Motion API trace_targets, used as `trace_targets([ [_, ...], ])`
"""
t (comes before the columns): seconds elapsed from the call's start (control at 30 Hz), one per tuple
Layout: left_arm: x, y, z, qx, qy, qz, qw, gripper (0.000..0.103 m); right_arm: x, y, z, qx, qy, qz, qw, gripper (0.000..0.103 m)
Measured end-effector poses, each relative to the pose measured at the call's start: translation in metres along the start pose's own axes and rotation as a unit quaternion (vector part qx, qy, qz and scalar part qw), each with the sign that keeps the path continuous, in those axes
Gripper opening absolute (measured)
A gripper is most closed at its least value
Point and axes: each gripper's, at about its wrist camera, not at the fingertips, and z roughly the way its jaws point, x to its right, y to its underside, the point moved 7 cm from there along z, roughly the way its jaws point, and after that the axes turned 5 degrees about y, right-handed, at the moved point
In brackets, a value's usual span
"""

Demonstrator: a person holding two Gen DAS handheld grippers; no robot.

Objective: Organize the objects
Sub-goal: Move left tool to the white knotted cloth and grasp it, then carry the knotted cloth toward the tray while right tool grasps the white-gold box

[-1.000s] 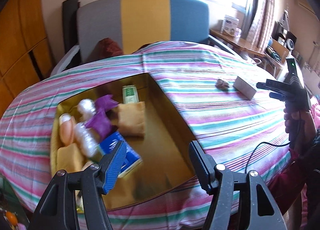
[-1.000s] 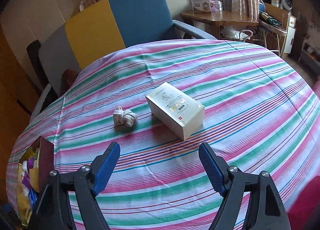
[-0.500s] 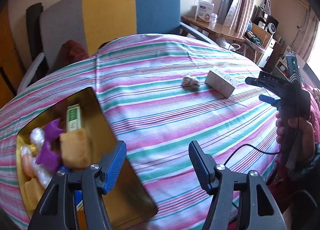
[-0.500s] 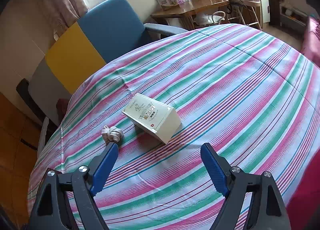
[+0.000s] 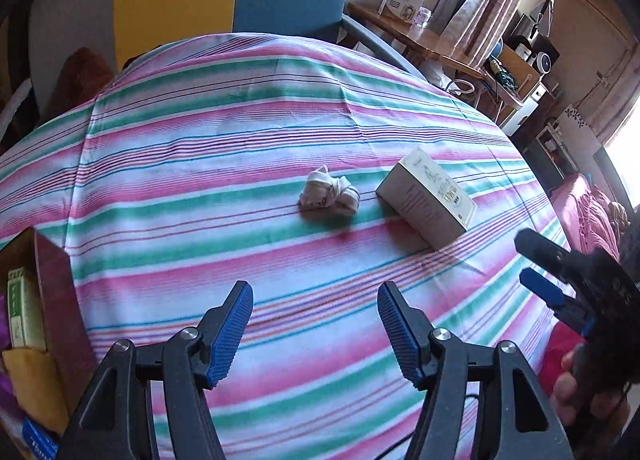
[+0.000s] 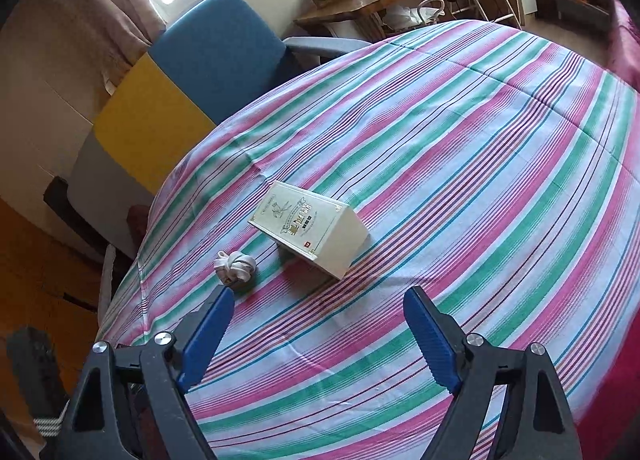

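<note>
From the left wrist, our left gripper [image 5: 316, 330] has swung away from the storage box [image 5: 52, 300] toward the knotted cloth [image 5: 329, 197] and carton [image 5: 427, 199] on the desk [image 5: 200, 163], fingers released, empty. From the right wrist, our right gripper [image 6: 318, 334] has just been opening, nothing between; next we close on the carton [image 6: 310, 230].

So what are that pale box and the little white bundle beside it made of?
The pale box looks like printed cardboard with a slight sheen: crisp folded edges, gold lettering. The white bundle seems soft knotted fabric or cord, matte, with visible folds; which one, I can't tell.
</note>
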Motion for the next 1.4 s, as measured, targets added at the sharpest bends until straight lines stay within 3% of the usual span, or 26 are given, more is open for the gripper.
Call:
trace_targets([
  [0.13,0.008,-0.023,0.032,-0.002,-0.010,0.012,0.9999,0.066,-0.002,0.000,0.003,-0.007,-0.012,0.003,1.000,0.087],
  [0.27,0.018,-0.043,0.057,0.002,-0.018,0.036,0.9992,0.078,-0.003,0.000,0.003,-0.010,-0.019,0.006,1.000,0.089],
  [0.47,0.016,-0.062,0.095,-0.007,-0.040,0.048,0.9980,0.079,-0.004,0.001,0.006,-0.020,-0.029,0.008,0.999,0.089],
  [0.53,0.011,-0.063,0.105,-0.016,-0.045,0.043,0.9979,0.069,-0.004,0.002,0.007,-0.022,-0.031,0.007,0.999,0.089],
  [0.57,0.007,-0.061,0.110,-0.026,-0.043,0.035,0.9981,0.055,-0.004,0.002,0.008,-0.022,-0.030,0.007,0.999,0.089],
  [0.6,0.005,-0.060,0.109,-0.022,-0.037,0.029,0.9986,0.054,-0.004,0.002,0.008,-0.022,-0.029,0.008,0.999,0.089],
  [0.8,0.001,-0.036,0.086,-0.019,-0.020,0.035,0.9990,0.049,-0.003,0.002,0.008,-0.019,-0.024,0.007,1.000,0.089],
  [1.4,0.020,0.085,-0.068,0.027,0.021,0.073,0.9968,0.049,-0.006,0.013,0.022,-0.039,0.042,-0.051,0.997,0.089],
])
